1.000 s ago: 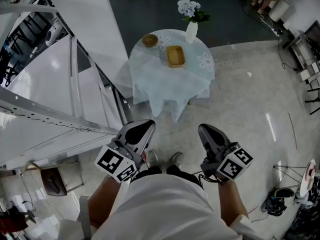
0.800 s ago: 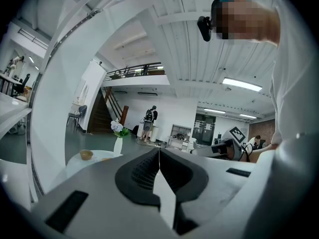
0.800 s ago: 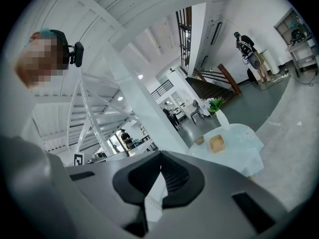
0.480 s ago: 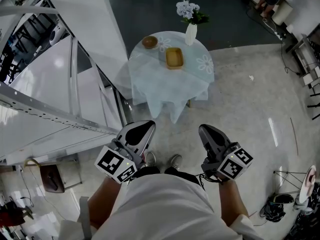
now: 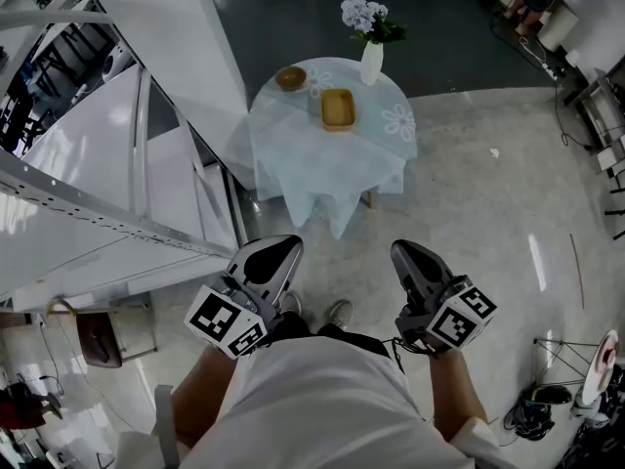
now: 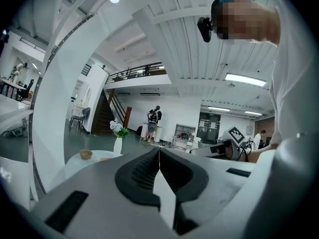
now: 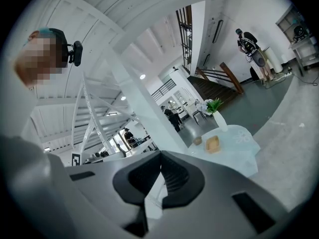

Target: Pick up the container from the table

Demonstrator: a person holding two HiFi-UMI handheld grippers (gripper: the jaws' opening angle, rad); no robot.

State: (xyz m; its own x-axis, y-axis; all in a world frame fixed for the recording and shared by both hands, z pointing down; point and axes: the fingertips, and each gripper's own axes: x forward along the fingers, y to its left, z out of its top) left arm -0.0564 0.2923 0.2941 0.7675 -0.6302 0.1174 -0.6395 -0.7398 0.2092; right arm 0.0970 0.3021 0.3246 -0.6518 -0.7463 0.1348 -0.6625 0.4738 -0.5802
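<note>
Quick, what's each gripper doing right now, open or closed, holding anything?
Left gripper: jaws closed, holding nothing.
Right gripper: jaws closed, holding nothing.

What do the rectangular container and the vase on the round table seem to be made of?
The rectangular container looks like wood or bamboo: matte, honey-brown all over. The vase looks like glazed ceramic: plain white, smooth; too small to be sure.
</note>
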